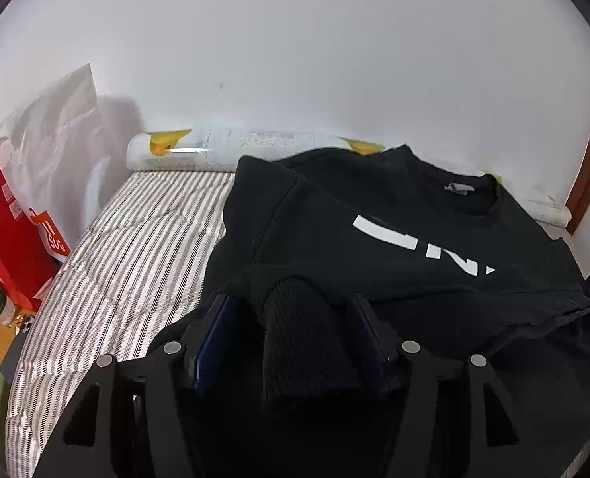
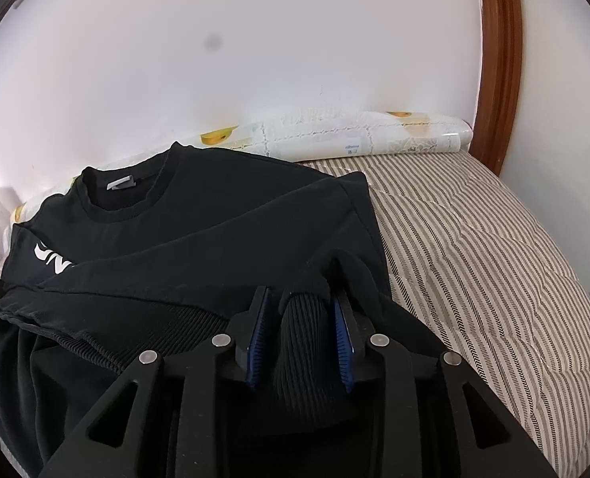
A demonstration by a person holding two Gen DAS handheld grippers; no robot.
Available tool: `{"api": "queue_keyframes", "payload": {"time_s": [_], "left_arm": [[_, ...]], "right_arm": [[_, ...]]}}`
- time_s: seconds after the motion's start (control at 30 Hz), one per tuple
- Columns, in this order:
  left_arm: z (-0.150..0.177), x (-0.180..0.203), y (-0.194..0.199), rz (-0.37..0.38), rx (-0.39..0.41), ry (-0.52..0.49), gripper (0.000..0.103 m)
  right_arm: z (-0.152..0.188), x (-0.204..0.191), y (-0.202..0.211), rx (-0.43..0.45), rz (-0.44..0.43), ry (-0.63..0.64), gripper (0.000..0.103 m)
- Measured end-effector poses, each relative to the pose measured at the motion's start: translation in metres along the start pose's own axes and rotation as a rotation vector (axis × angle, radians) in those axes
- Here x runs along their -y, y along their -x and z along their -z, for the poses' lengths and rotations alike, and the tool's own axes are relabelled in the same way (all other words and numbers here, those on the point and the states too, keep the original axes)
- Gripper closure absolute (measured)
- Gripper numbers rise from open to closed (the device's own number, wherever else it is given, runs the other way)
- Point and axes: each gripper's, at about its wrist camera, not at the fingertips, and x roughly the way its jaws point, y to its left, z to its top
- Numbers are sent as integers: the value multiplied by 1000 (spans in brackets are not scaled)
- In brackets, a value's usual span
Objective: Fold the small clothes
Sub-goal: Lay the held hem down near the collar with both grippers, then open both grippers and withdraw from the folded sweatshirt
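Left wrist view: the left gripper (image 1: 291,318) stands wide, a ribbed cuff (image 1: 307,342) loose between its pads (apparently let go after folding), the black sweatshirt (image 1: 374,247) ahead on the bed (image 1: 135,231). Right wrist view: the right gripper (image 2: 301,312) is narrower, its pads beside another cuff (image 2: 301,334); contact unclear.

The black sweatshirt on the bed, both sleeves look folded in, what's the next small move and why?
Probably draw both grippers back off the cuffs. The black sweatshirt lies with sleeves folded inward, and a ribbed cuff sits loosely between the fingers of the left gripper and of the right gripper, gaps showing beside each.
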Motion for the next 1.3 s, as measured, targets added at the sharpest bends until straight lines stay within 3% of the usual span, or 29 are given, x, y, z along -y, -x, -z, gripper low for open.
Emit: {"api": "queue_keyframes", "payload": {"time_s": [0.2,0.5,1.0,1.13,1.3], "left_arm": [[3,4,12,-4,32,-18,25],[20,-11,39,11,58,41,25],[74,-35,113,6,99,32,24],[85,-53,123,34,65,81,24],[101,-71,124,72,-46,98,24]], "right_arm": [[3,2,9,32,-14,-15,68],[27,-1,45,97,-35,-9,53],[73,16,97,122,-53,-54,47],[85,31,105,99,-70,-99,47],[100,46,117,56,-46,-78,47]]}}
